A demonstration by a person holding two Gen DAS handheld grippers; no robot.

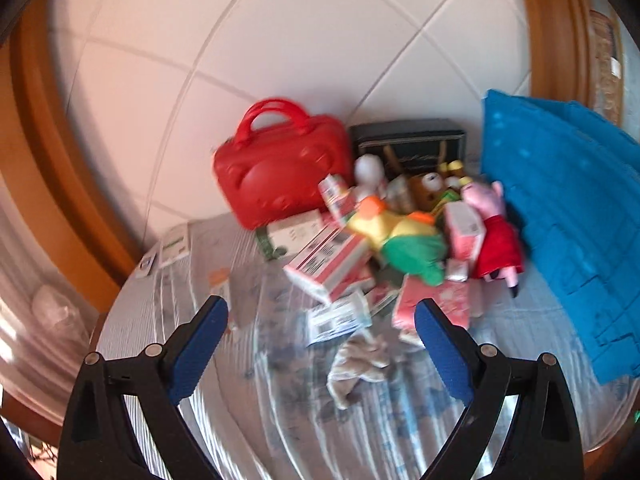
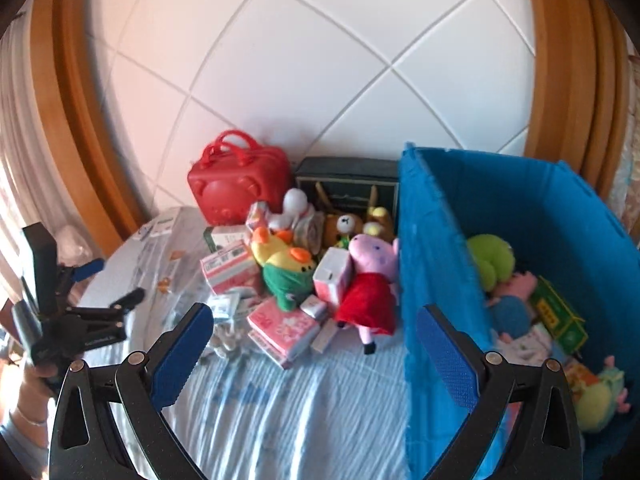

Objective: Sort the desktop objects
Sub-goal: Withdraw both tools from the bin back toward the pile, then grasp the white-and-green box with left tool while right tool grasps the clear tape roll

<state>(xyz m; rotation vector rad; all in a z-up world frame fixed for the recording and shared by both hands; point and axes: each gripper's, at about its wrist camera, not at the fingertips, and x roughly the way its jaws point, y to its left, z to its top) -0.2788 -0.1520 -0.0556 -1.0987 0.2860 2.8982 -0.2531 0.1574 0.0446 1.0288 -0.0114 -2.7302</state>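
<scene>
A pile of plush toys and small boxes lies on the cloth-covered table (image 2: pixel 288 408). It includes a pink pig plush in a red dress (image 2: pixel 370 288) (image 1: pixel 496 232), a yellow-green bird plush (image 2: pixel 286 268) (image 1: pixel 400 240) and pink-white boxes (image 1: pixel 328 264) (image 2: pixel 282 328). My left gripper (image 1: pixel 322 336) stands open in front of the pile with nothing between its fingers; it also shows at the left edge of the right wrist view (image 2: pixel 112 284). My right gripper (image 2: pixel 316 344) is open and empty, straddling the near wall of the blue bin (image 2: pixel 440 280). The bin holds several plush toys and a green box (image 2: pixel 560 316).
A red hard case with handles (image 1: pixel 280 164) (image 2: pixel 240 184) and a black box (image 1: pixel 408 144) (image 2: pixel 348 184) stand at the back against the tiled wall. A crumpled grey cloth (image 1: pixel 360 364) lies near my left fingers. Papers (image 1: pixel 174 244) rest at the table's left edge. A hand (image 2: pixel 36 392) holds the left gripper.
</scene>
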